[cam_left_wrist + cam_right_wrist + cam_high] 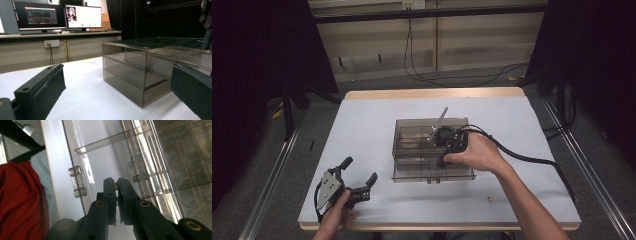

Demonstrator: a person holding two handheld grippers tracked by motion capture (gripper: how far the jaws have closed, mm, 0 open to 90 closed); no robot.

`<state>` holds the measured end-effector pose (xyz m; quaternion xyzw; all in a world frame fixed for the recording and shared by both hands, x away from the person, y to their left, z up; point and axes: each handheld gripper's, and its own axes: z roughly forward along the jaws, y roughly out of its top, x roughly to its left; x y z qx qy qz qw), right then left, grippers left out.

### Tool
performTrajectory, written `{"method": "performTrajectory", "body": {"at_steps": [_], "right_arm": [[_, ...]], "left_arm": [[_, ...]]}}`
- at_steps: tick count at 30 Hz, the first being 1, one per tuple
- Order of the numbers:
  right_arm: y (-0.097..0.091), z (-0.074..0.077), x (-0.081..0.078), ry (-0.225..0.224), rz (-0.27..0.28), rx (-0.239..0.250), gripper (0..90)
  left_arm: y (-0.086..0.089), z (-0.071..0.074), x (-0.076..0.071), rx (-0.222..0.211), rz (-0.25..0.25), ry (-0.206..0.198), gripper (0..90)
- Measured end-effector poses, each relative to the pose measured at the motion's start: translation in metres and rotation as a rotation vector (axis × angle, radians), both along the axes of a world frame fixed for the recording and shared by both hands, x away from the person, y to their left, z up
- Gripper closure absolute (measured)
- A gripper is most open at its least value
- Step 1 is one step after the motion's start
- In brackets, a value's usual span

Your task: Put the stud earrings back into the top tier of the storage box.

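Observation:
A smoky clear acrylic drawer box (430, 131) stands mid-table, and its lower drawer (432, 172) is pulled out toward me. My right gripper (443, 161) points down over that open drawer. In the right gripper view its jaws (116, 184) are shut on a small brownish piece (116, 185) at the tips, above the drawer floor and close to the clear handle (77, 185). My left gripper (359, 170) lies at the table's front left, held by a hand, open with nothing between its pads (42, 87). It faces the box's corner (145, 75).
A small brass-coloured bit (487, 198) lies on the white table (362, 125) near the front right. A thin rod (443, 114) sticks out behind the box. The right gripper's cable (532, 160) trails off to the right. Monitors (57, 16) stand on a far desk.

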<state>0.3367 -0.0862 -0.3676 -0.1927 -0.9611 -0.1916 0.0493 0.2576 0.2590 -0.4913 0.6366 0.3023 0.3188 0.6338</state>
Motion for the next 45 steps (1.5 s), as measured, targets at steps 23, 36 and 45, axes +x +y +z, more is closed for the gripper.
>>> {"method": "performTrajectory", "body": {"at_steps": [23,36,45], "right_arm": [[0.001,0.004,-0.003,-0.036,-0.006,0.041,76.6],[-0.031,0.011,-0.018,-0.098,-0.076,0.201,66.2],[-0.061,0.015,-0.034,-0.148,-0.104,0.301,65.9]], "left_arm": [[0.000,0.000,0.000,-0.003,-0.001,0.000,0.0],[0.000,0.000,0.000,-0.002,0.001,0.002,0.0],[0.000,0.000,0.000,-0.003,0.001,0.002,0.0]]}}
